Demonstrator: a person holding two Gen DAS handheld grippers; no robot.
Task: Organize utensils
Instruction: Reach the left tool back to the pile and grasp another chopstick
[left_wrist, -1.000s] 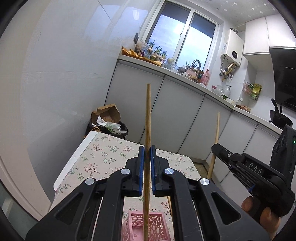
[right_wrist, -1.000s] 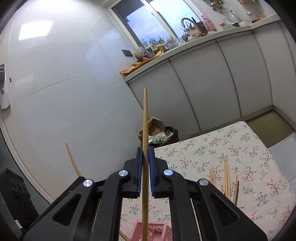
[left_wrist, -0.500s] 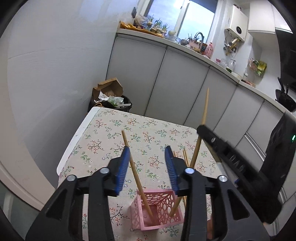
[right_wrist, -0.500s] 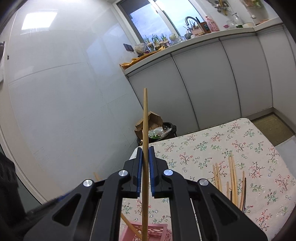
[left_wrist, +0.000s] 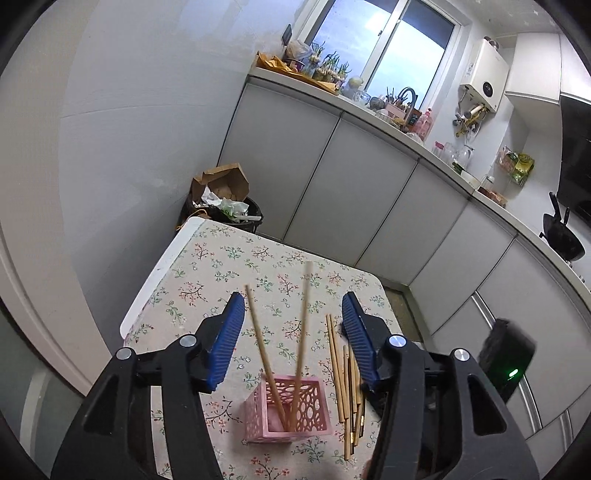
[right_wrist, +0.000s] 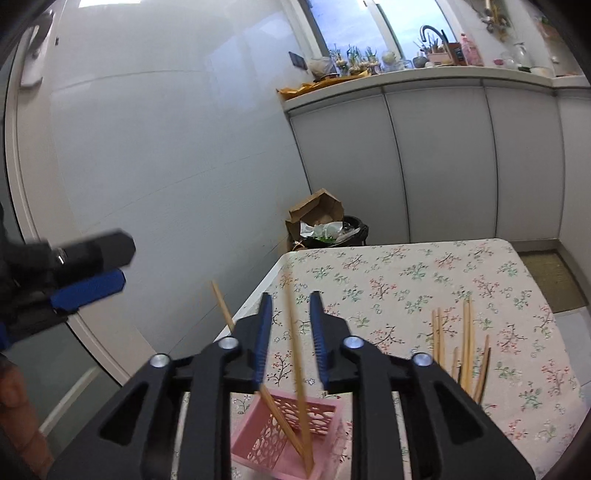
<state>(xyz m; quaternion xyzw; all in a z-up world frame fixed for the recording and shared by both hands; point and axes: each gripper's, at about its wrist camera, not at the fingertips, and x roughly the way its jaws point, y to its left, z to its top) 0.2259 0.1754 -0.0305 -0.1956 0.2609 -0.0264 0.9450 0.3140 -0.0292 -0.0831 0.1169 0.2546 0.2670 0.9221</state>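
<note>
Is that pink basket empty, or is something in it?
Not empty: two chopsticks stand leaning inside the pink basket.

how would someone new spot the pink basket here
Find the floral tablecloth on the table, then its near end. The pink basket is a small square holder with cut-out walls. Two chopsticks stand in it, while the loose chopsticks beside it lie flat.
</note>
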